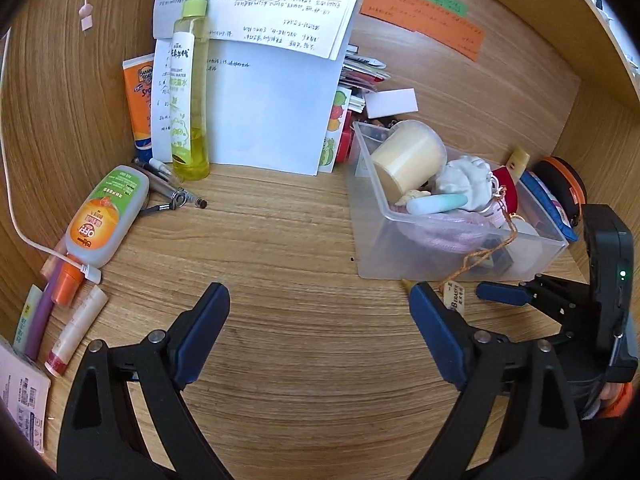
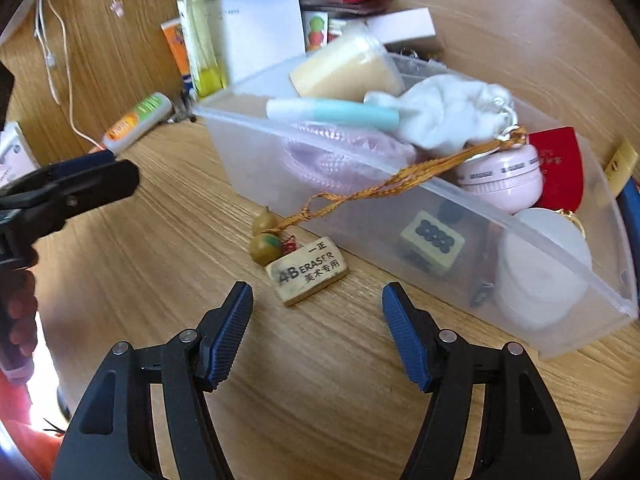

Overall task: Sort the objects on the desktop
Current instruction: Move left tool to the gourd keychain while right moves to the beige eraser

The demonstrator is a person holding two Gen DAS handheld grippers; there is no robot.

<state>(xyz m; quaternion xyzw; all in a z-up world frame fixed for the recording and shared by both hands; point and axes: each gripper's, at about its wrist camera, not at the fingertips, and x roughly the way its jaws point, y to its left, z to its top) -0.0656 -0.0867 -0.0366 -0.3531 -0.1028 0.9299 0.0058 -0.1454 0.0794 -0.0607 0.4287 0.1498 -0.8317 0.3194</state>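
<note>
1. Jaws of the right gripper (image 2: 318, 300) stand apart with nothing between them; the blue pads (image 2: 230, 336) hang over bare wooden desk (image 2: 320, 420), pointing at the eraser (image 2: 307, 271) just beyond their tips.
2. Left gripper (image 1: 318, 300) is spread wide and empty too – no object sits between its fingers, only desk.
3. The eraser, stamped "4B ERASER", lies flat on the desk just outside the near wall of the clear plastic bin (image 2: 248, 152), beside two small gourd charms (image 2: 266, 240) on a golden cord (image 2: 384, 184) that runs up over the bin's rim.
4. Inside the bin: a cream cup (image 2: 344, 68) on its side, a teal-and-white tube (image 2: 332, 114), a white bundled piece (image 2: 448, 112), a pink round case (image 2: 502, 178), a mahjong tile (image 2: 432, 240).
5. Far left, a yellow-green spray bottle (image 1: 190, 80) stands upright against white papers (image 1: 272, 112); an orange-labelled "OFF" bottle (image 1: 106, 216) lies near it, with pens (image 1: 168, 188) between them.
6. Along the left edge lie a white cable (image 1: 24, 236), a purple pen (image 1: 42, 320) and a white tube (image 1: 76, 330).
</note>
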